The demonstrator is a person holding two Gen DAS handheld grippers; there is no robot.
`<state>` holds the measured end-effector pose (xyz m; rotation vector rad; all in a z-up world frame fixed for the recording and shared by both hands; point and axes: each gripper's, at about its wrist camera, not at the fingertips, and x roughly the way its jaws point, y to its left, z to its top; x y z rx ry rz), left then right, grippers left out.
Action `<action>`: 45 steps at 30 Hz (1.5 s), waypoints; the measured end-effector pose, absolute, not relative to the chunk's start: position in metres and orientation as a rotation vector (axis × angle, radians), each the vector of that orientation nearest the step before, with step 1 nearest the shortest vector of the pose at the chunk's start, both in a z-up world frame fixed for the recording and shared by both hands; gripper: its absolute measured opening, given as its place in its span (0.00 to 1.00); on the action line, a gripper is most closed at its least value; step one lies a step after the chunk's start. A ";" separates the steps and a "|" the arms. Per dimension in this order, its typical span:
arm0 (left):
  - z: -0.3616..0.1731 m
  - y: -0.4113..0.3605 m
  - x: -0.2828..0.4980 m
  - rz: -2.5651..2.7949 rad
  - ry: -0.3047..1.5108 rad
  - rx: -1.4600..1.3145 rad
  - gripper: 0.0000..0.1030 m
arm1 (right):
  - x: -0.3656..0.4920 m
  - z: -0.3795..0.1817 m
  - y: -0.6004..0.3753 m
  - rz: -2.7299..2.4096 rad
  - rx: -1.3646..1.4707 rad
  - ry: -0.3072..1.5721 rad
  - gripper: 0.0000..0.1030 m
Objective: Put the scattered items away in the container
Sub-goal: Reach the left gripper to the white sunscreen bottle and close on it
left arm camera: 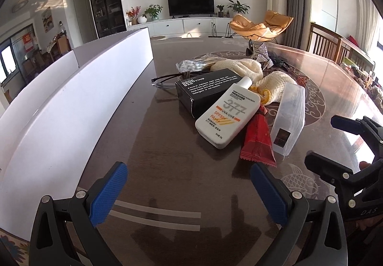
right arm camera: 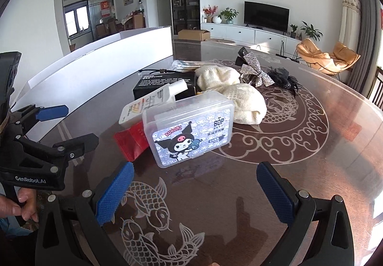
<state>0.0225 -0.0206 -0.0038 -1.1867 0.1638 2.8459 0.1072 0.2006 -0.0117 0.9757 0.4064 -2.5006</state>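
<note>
both tongs are wide open and hold nothing. the left tongs (left arm camera: 189, 184) hang over the dark surface (left arm camera: 167, 170), near the white container (left arm camera: 59, 108) on the left. the right tongs (right arm camera: 195, 190) face the pile of things. in the pile, a white bottle (left arm camera: 223, 117) leans on a black box (left arm camera: 205, 91). a red packet (left arm camera: 257, 144) and a clear case (right arm camera: 189, 129) lie beside it, with cream socks (right arm camera: 239, 96) behind.

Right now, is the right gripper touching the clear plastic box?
Apart. The right wrist view shows bare table between the open right gripper and the clear plastic box.
</note>
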 end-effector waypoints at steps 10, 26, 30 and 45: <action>-0.011 -0.048 0.022 2.838 0.113 -1.240 1.00 | 0.059 -0.013 0.259 -2.738 1.287 0.054 0.99; -0.007 -0.002 -0.030 2.709 0.339 -1.284 1.00 | 0.083 -0.019 0.268 -2.658 1.271 0.004 0.99; -0.014 0.002 -0.041 2.719 0.348 -1.334 1.00 | 0.087 -0.016 0.271 -2.663 1.250 -0.019 0.99; -0.022 0.017 -0.062 2.526 0.516 -1.355 1.00 | 0.087 -0.011 0.287 -2.658 1.186 -0.173 0.99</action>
